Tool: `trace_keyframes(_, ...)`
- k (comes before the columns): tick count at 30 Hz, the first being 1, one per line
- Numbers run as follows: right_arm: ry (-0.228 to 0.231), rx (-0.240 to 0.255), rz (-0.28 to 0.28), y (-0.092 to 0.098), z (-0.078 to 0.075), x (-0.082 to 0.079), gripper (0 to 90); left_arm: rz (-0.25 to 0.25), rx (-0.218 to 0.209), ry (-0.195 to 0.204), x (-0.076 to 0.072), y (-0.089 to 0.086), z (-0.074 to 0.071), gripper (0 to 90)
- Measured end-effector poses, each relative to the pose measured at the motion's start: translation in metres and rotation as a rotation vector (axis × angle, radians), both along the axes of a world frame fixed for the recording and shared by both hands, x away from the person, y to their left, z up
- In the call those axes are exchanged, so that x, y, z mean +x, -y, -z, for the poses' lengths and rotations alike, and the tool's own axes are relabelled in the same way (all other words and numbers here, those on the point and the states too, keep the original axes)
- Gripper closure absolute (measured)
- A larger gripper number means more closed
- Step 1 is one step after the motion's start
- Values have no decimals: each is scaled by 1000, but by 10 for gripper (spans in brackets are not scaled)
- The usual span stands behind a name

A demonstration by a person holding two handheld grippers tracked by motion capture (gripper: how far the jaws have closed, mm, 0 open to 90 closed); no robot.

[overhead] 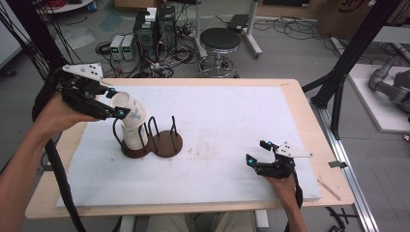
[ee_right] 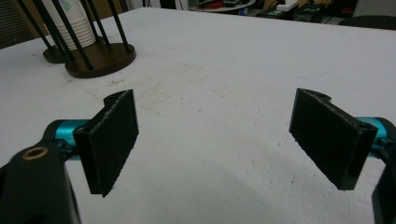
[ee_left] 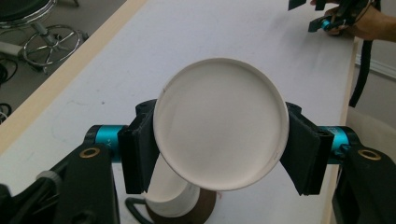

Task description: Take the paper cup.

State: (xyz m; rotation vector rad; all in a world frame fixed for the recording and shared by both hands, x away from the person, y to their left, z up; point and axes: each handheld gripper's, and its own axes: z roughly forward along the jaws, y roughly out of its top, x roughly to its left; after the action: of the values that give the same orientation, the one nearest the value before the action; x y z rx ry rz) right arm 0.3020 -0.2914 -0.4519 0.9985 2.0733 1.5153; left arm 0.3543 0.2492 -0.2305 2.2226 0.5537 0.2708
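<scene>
My left gripper (overhead: 118, 102) is shut on a white paper cup (overhead: 131, 109), held tilted over a stack of cups (overhead: 134, 137) in a brown two-ring holder (overhead: 167, 144) with black wire posts. In the left gripper view the cup's round bottom (ee_left: 219, 135) faces the camera, with a black pad pressing on each side. The stack (ee_left: 170, 198) shows just below it. My right gripper (overhead: 256, 152) rests near the table's front right and stands open. Nothing lies between its jaws over the white mat (ee_right: 215, 140). The holder (ee_right: 100, 58) and cups (ee_right: 74, 28) sit far off to its upper left.
A white mat (overhead: 217, 121) covers the wooden table (overhead: 309, 125). On the floor beyond the far edge are a black stool (overhead: 220, 41), computer boxes (overhead: 154, 29) and cables. A black frame post (overhead: 348, 58) rises at the right.
</scene>
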Motion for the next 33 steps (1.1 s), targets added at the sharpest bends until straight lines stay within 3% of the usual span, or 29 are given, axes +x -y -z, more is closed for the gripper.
trace_keyframes(10, -8, 16, 1, 1, 0, 1, 158, 110, -97, 19, -29, 25, 7, 357)
trace_keyframes(18, -11, 26, -1, 3, 0, 1, 158, 147, -142, 36, -45, 28, 16, 357)
trace_keyframes(27, -36, 19, -4, 2, 0, 4, 158, 159, -253, 62, -62, 26, 50, 357)
trace_keyframes(33, -39, 23, -1, 2, 0, 4, 158, 163, -287, 80, -67, 28, 76, 356)
